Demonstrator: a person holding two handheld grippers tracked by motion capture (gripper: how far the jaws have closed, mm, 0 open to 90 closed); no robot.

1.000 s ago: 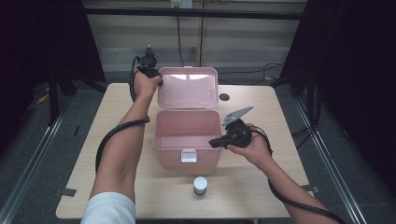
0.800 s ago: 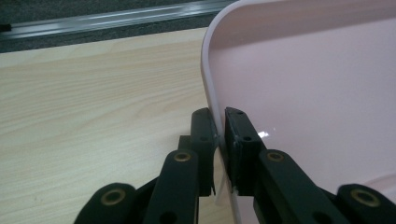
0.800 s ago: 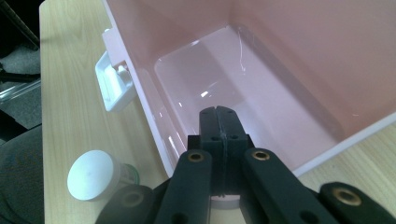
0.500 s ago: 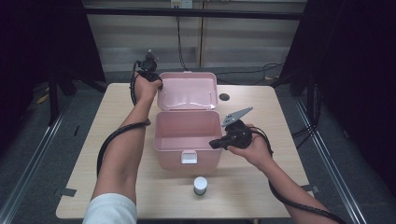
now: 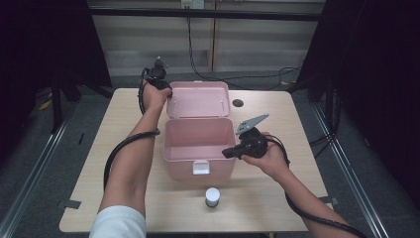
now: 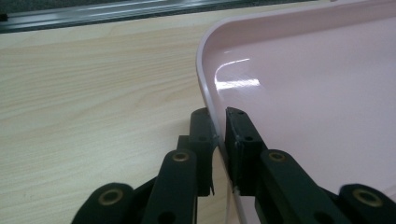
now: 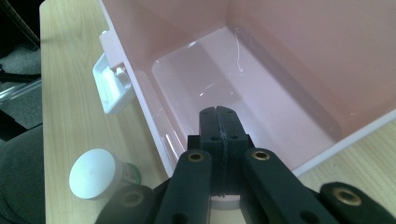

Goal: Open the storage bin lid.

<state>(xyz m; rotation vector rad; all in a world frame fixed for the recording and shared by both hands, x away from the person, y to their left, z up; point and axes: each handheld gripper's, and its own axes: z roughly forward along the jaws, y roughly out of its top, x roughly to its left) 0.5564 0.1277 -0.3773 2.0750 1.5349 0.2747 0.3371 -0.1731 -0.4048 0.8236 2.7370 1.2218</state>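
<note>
Pink box [image 5: 198, 146] stands open and empty on the worktop [image 5: 114, 124]; a small jar [image 5: 212, 197] waits outside.
Left hand-held gripper [image 6: 218, 133] pinches the lid [image 5: 198, 99] rim; right hand-held gripper [image 7: 219, 122], jaws closed, is empty.

From the high view I see the table [image 5: 124, 124] evenly and brightly lit from overhead, while the surroundings at 9 and 3 o'clock fall into near-black darkness; shadows beneath the forearms are soft and short. The picture is mildly soft, with slight bowing of straight lines toward the edges. In the left gripper view, a white streak of glare sits on the pink lid [image 6: 303, 93] toward 1 o'clock; the wood grain is crisp, whereas the nearest black linkage at 6 o'clock is blurred. In the right gripper view, thin highlights glint on the floor of the pink box [image 7: 243, 84], the white cap [image 7: 93, 173] at 8 o'clock is overexposed and soft, and I find the corner at 9 o'clock dim.
</note>
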